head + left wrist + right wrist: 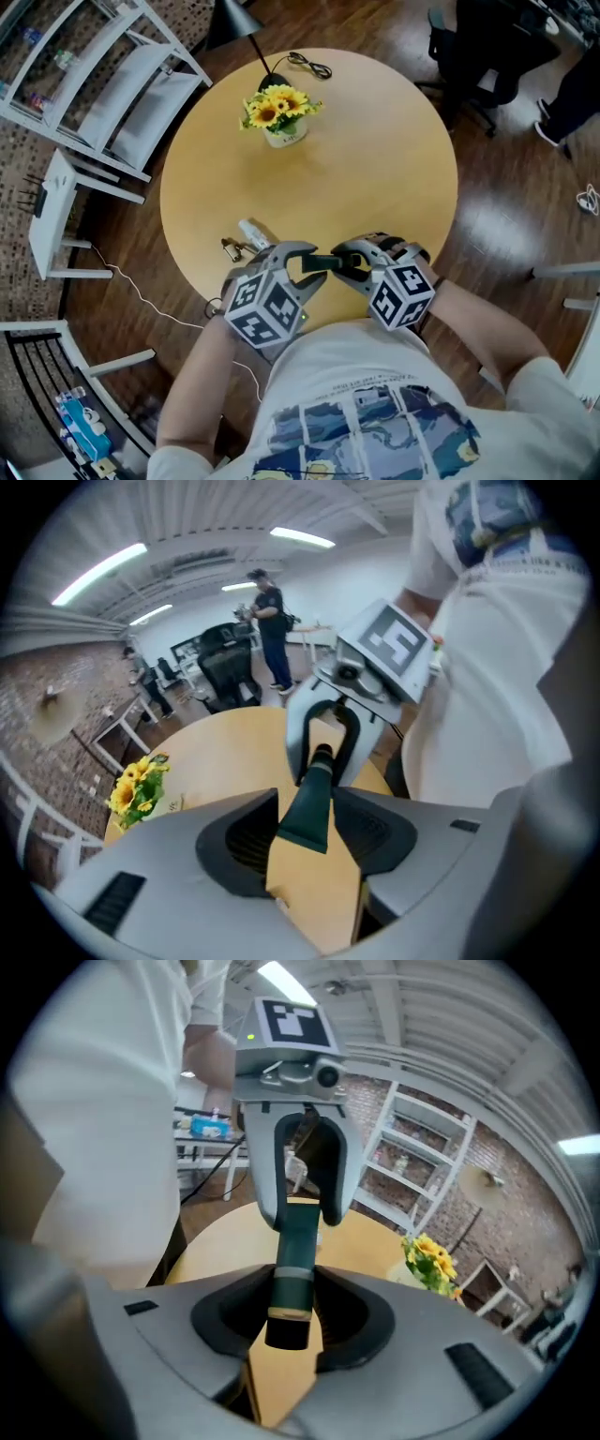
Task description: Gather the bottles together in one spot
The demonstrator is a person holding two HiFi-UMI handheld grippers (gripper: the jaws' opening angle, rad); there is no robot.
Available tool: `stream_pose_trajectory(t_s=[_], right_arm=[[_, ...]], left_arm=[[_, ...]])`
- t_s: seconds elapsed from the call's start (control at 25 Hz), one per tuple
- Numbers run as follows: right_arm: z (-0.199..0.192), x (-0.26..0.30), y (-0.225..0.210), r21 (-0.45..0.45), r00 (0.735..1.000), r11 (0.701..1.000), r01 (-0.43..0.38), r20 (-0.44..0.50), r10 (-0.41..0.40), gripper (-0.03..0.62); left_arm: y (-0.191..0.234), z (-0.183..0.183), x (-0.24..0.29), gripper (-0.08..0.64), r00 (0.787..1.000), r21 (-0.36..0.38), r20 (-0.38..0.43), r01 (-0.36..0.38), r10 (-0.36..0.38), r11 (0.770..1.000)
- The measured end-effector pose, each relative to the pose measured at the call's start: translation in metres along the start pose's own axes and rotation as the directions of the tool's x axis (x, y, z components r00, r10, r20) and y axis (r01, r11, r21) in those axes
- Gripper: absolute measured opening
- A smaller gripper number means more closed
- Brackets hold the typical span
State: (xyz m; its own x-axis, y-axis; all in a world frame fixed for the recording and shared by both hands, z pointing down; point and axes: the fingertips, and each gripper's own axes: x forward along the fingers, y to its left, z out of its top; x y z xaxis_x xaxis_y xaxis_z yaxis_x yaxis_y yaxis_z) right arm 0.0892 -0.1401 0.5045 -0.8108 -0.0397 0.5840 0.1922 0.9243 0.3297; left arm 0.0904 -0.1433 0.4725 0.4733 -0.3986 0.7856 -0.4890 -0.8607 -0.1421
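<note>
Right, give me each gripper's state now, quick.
Left gripper: jaws flank the dark green tube's flat end; grip cannot be told.
Right gripper: closed on the dark green tube's cap end.

Person: white short-sleeve tee (375,394), blue/navy patchwork graphic on the front, thin line of small print above it.

L gripper (307,265): light-grey moulded shell, curved grey fingers (270,1176) w/ dark inner pads (330,1166). L cube (262,307) has B/W square markers on each face. Small green light (250,1037) on the housing, dark round knob (325,1074) under the cube.

R gripper (349,260): same build, grey shell, dark pads. R cube (401,292) has B/W markers. Dark recessed slots (469,1365) in the grey body near the cam.
</note>
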Motion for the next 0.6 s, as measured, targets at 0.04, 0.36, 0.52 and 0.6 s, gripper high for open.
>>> stream_pose_trajectory(t_s=[0.04, 0.36, 0.52, 0.6], right_arm=[[-0.005, -0.004, -0.010, 0.073, 0.999, 0.996, 0.050, 0.010, -0.051, 0.140], [0.002, -0.038, -0.057, 0.510, 0.919, 0.808, 0.295, 0.082, -0.386, 0.141], [0.007, -0.040, -0.054, 0.486, 0.908, 0.807, 0.336, 0.062, -0.415, 0.141], [0.006, -0.041, -0.053, 0.468, 0.908, 0.815, 0.343, 0.058, -0.415, 0.143]], left_arm=[[0.015, 0.007, -0.004, 0.211, 0.996, -0.107, 0.069, -0.052, 0.060, 0.993], [0.040, 0.042, -0.003, 0.250, 0.782, -0.788, 0.566, 0.419, 0.260, 0.452], [0.048, 0.053, -0.003, 0.089, 0.765, -0.779, 0.566, 0.376, 0.306, 0.502], [0.045, 0.056, -0.003, 0.086, 0.768, -0.764, 0.568, 0.359, 0.296, 0.536]])
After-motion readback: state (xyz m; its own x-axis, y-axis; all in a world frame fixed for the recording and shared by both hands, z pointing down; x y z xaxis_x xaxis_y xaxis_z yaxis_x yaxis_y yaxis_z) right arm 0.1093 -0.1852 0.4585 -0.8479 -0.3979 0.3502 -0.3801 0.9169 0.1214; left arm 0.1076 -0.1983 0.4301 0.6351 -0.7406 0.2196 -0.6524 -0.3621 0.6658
